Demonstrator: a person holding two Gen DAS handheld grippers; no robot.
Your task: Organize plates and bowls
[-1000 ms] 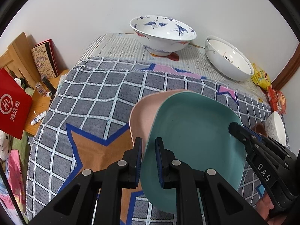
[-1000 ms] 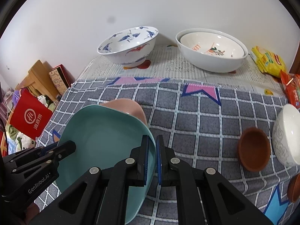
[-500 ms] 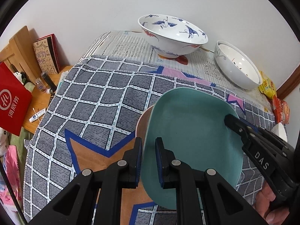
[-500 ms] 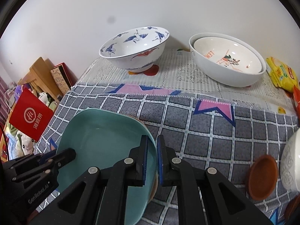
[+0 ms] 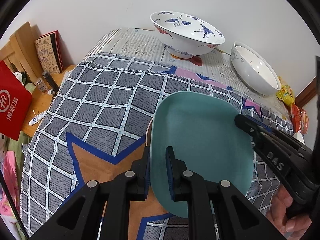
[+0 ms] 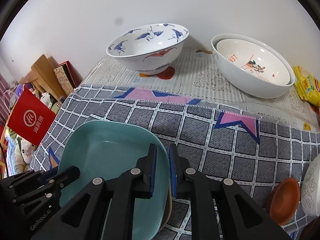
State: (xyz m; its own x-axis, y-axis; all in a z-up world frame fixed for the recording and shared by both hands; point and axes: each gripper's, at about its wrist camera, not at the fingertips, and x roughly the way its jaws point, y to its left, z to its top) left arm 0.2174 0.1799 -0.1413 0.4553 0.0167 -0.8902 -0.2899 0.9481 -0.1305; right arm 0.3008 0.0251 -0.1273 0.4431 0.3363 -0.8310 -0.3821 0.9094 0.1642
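The teal plate lies near the front of the checked cloth on the tabletop, stacked on another plate whose pale edge peeks out at its left. The left tool is clenched on the teal plate's near-left rim, one pad above and one below. The right tool straddles the plate's right rim; its jaws are opening, and a gap shows between the pads and the rim. A hand holds that tool at the lower right of the left view. Far back, a crane-patterned bowl stands left of a white bowl with a smaller one nested inside. A brown dish sits at the right edge beside a white floral bowl.
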